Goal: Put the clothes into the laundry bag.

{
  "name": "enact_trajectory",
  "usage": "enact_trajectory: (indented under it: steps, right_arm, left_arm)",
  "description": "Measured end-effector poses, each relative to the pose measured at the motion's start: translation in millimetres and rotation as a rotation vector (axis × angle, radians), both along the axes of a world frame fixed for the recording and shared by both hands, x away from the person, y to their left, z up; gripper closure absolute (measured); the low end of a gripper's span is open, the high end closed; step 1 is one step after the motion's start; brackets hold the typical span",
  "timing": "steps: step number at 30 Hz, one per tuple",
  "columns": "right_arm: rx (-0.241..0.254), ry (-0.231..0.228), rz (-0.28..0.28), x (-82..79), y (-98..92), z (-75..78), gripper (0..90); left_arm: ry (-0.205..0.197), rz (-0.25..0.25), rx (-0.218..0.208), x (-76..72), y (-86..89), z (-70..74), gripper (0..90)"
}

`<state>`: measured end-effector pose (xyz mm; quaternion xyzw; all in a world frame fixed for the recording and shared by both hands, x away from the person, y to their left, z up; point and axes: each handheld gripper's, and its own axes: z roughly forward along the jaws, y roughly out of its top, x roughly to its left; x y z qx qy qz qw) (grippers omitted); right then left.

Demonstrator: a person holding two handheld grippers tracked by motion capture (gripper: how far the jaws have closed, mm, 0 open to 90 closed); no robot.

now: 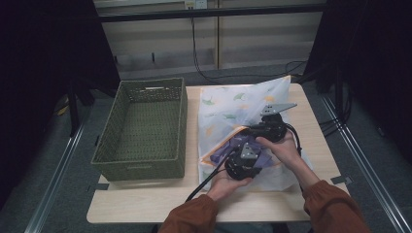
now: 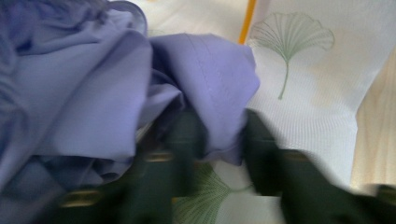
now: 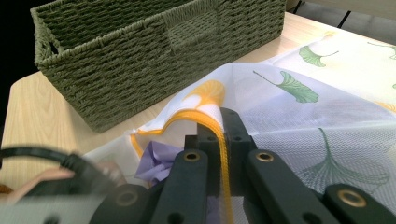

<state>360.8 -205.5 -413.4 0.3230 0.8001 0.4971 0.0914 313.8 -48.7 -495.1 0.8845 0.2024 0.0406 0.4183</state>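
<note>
A big green woven basket (image 1: 145,131) is sitting on the light wooden table (image 1: 145,199), and black cables (image 1: 209,73) are lying behind.

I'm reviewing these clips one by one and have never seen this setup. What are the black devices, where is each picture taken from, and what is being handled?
A person in rust-coloured sleeves sits at a wooden table and holds a hand-operated grasping tool in each hand; there is no robot arm. The high view looks down from above the person. The other two pictures come from cameras riding on each tool, looking along its two black jaws.

On the table stand a green woven basket, with nothing inside it, and a white mesh bag printed with ginkgo leaves and edged in orange.

The right tool is shut on the bag's orange edge, holding the mouth up. The left tool has a fold of purple cloth between its jaws at the bag's opening; the picture is blurred, but the jaws appear to pinch it.
</note>
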Motion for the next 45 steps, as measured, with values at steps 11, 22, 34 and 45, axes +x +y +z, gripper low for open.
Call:
enact_trajectory:
  steps: [11,22,34,45]
  right_arm:
    - [0.007,-0.005,-0.005,-2.6,-4.5,4.5,89.0]
    - [-0.028,0.008,0.003,-9.3,-7.8,-0.4,89.0]
    - [-0.059,0.008,0.027,-23.2,-9.7,-1.9,89.3]
    - [-0.079,0.023,0.048,-31.4,-9.1,-7.5,89.3]
  left_arm:
    - [-0.026,0.115,0.01,20.1,29.4,13.6,87.8]
    - [-0.036,0.193,0.061,30.1,37.2,3.1,87.9]
    - [-0.082,0.292,0.021,44.9,27.6,5.3,88.2]
    - [-0.133,0.352,-0.061,53.3,17.1,15.4,88.3]
